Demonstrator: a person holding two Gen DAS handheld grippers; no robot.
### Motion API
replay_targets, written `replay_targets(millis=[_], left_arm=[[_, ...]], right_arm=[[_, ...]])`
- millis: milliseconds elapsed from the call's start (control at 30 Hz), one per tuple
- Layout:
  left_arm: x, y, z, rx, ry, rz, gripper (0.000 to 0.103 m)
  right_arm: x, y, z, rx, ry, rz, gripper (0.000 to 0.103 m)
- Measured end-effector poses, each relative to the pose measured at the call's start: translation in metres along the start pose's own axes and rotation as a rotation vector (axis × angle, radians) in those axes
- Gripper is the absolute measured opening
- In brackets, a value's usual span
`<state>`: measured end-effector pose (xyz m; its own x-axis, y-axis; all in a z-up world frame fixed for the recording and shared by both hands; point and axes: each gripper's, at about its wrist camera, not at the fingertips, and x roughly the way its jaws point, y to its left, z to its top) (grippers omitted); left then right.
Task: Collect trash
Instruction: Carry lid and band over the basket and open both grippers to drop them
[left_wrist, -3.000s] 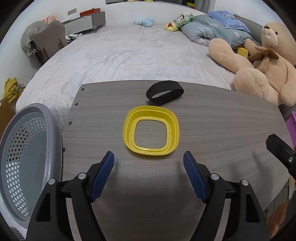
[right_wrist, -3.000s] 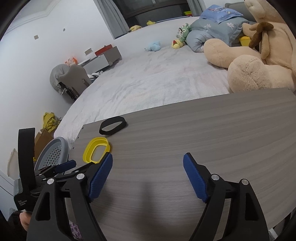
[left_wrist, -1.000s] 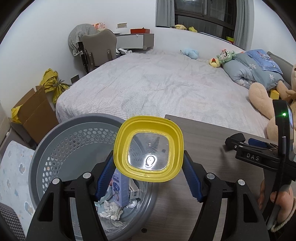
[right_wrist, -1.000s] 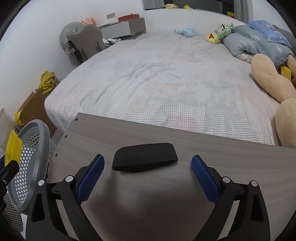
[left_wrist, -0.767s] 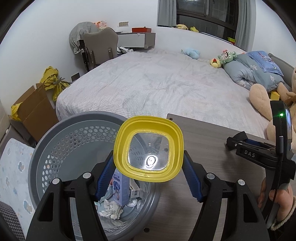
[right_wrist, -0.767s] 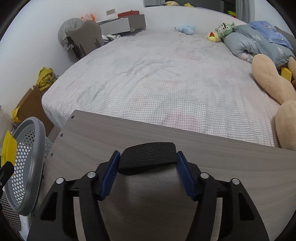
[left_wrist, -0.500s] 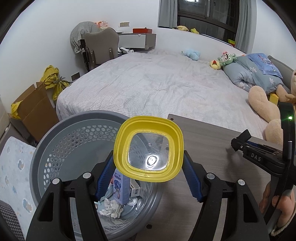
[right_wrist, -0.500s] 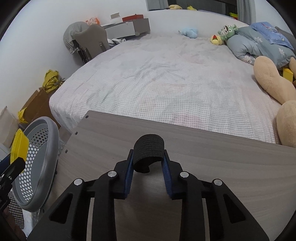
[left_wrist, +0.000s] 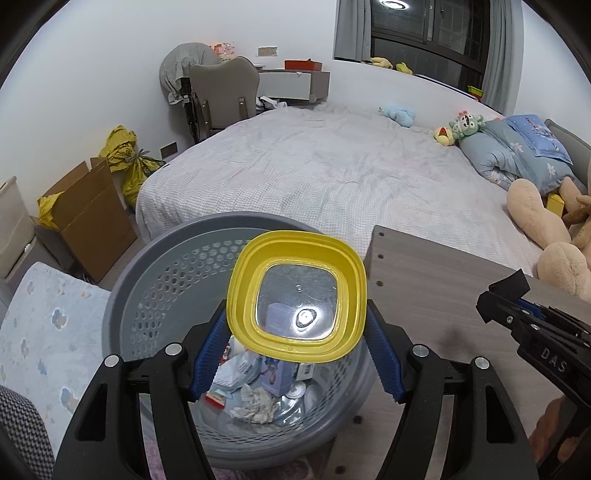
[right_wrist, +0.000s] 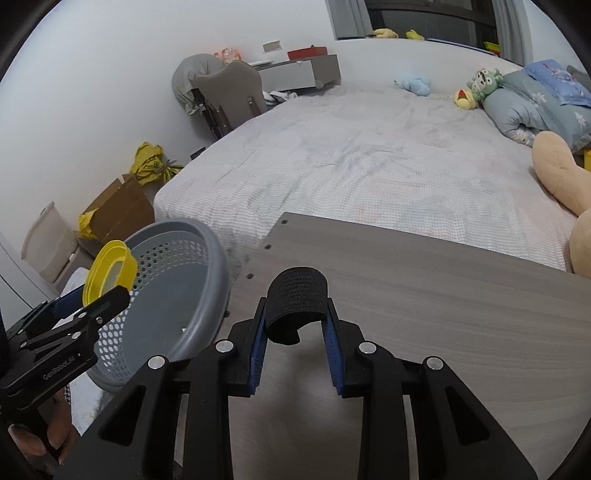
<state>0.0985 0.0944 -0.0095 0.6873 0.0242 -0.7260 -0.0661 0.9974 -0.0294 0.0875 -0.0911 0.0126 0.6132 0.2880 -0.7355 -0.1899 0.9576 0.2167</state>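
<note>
The left gripper (left_wrist: 297, 350) clamps a yellow lid (left_wrist: 296, 300) and holds it over the grey basket (left_wrist: 155, 273), which already contains wrappers and crumpled paper. The step in hand looks like the drop — opening the jaws should let the lid fall in. The right gripper (right_wrist: 293, 332) is closed on a black band (right_wrist: 297, 301) above the table (right_wrist: 443, 295), and would then need carrying left to the basket. Readable writing: "DAS" and "GenRoboLAI" on the gripper bodies.

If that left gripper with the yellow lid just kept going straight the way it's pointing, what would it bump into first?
Probably the grey basket: the left gripper, shut on the yellow lid, points down into it, so the trash at the bottom or the far wall comes first. Depth is unclear.
</note>
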Motion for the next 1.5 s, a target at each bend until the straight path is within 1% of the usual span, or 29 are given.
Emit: replay_targets(millis=[233, 433, 500, 633, 733, 900, 1067, 1100, 1167, 1233, 1300, 1400, 1500], left_arm=[[-0.005, 0.035, 0.002, -0.007, -0.007, 0.037, 0.067], [-0.01, 0.074, 0.015, -0.025, -0.04, 0.094, 0.067], [-0.009, 0.083, 0.019, -0.034, -0.044, 0.101, 0.067], [-0.004, 0.093, 0.019, -0.042, -0.04, 0.111, 0.067], [0.006, 0.099, 0.016, -0.053, -0.015, 0.114, 0.067], [0.021, 0.105, 0.009, -0.061, 0.027, 0.117, 0.068], [0.025, 0.106, 0.007, -0.069, 0.041, 0.115, 0.068], [0.025, 0.106, 0.008, -0.07, 0.041, 0.114, 0.068], [0.024, 0.106, 0.007, -0.07, 0.044, 0.112, 0.068], [0.024, 0.107, 0.007, -0.071, 0.047, 0.114, 0.069], [0.023, 0.108, 0.007, -0.074, 0.051, 0.113, 0.069], [0.023, 0.108, 0.006, -0.079, 0.055, 0.114, 0.071], [0.02, 0.108, 0.004, -0.081, 0.054, 0.117, 0.073]], right_arm=[[0.006, 0.046, 0.004, -0.048, -0.002, 0.064, 0.029], [0.02, 0.083, 0.01, -0.107, 0.017, 0.112, 0.029], [0.025, 0.092, 0.013, -0.125, 0.02, 0.124, 0.029], [0.035, 0.113, 0.018, -0.158, 0.026, 0.148, 0.029], [0.045, 0.122, 0.019, -0.177, 0.042, 0.153, 0.03], [0.062, 0.13, 0.016, -0.192, 0.082, 0.154, 0.031], [0.07, 0.134, 0.014, -0.204, 0.096, 0.149, 0.031], [0.071, 0.134, 0.014, -0.204, 0.094, 0.146, 0.034], [0.07, 0.134, 0.016, -0.204, 0.086, 0.143, 0.045], [0.066, 0.135, 0.016, -0.203, 0.069, 0.14, 0.062], [0.063, 0.134, 0.016, -0.202, 0.056, 0.136, 0.067], [0.061, 0.132, 0.017, -0.198, 0.051, 0.134, 0.071], [0.061, 0.13, 0.017, -0.19, 0.048, 0.132, 0.074]])
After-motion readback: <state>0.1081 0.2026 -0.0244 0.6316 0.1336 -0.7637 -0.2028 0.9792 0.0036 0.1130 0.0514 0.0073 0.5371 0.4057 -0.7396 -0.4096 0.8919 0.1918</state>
